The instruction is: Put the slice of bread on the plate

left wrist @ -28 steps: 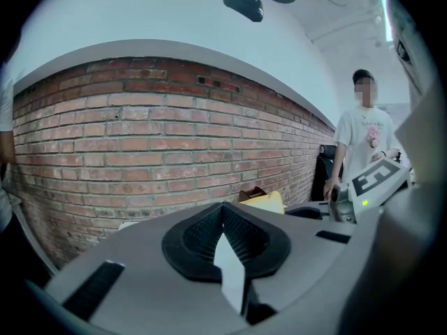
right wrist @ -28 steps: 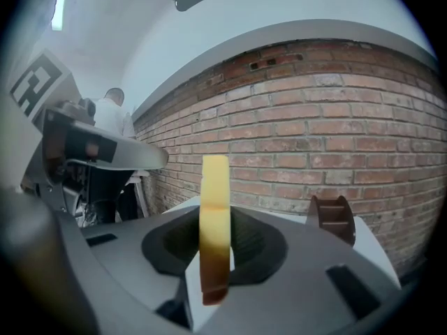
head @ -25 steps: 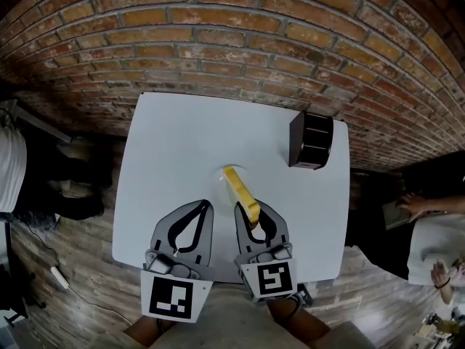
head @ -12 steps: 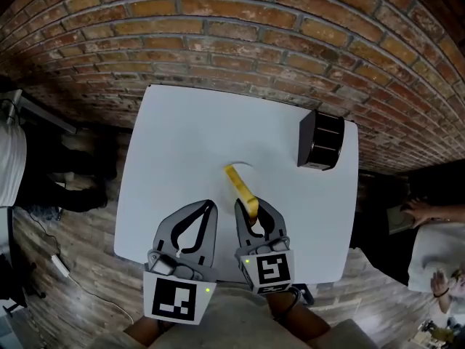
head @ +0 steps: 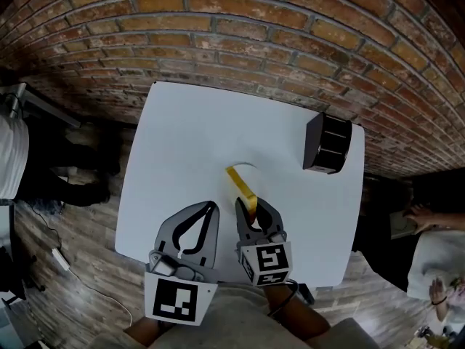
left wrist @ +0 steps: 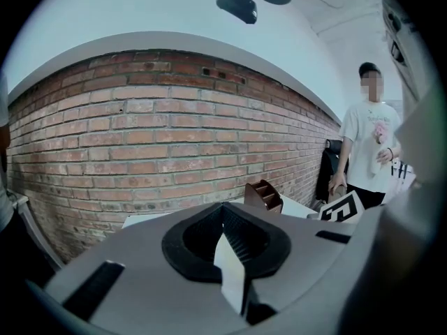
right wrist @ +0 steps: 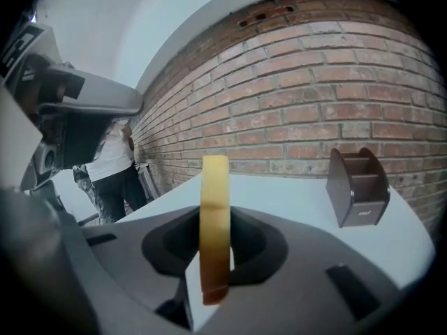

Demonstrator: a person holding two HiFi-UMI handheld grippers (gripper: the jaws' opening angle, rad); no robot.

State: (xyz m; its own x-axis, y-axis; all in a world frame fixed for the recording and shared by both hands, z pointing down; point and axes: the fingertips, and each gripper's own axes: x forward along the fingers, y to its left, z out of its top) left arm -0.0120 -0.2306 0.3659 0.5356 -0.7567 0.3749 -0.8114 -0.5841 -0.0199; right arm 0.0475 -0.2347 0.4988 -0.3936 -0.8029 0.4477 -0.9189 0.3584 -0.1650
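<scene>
Bread (head: 242, 186) stands edgewise, clamped in my right gripper's (head: 248, 211) jaws, ready for tipping onto the plate (head: 247, 166); left gripper (head: 210, 208) closed, empty.

The tongs (right wrist: 214, 253) pinch a slice of bread (right wrist: 214, 201) held upright on edge, browner at its lower end, with the white counter (right wrist: 293, 197) beyond. A dark brown slotted box (right wrist: 358, 187) sits on the counter at right, before a brick wall (right wrist: 314, 96). A person (right wrist: 115, 162) in a white top stands at left.
</scene>
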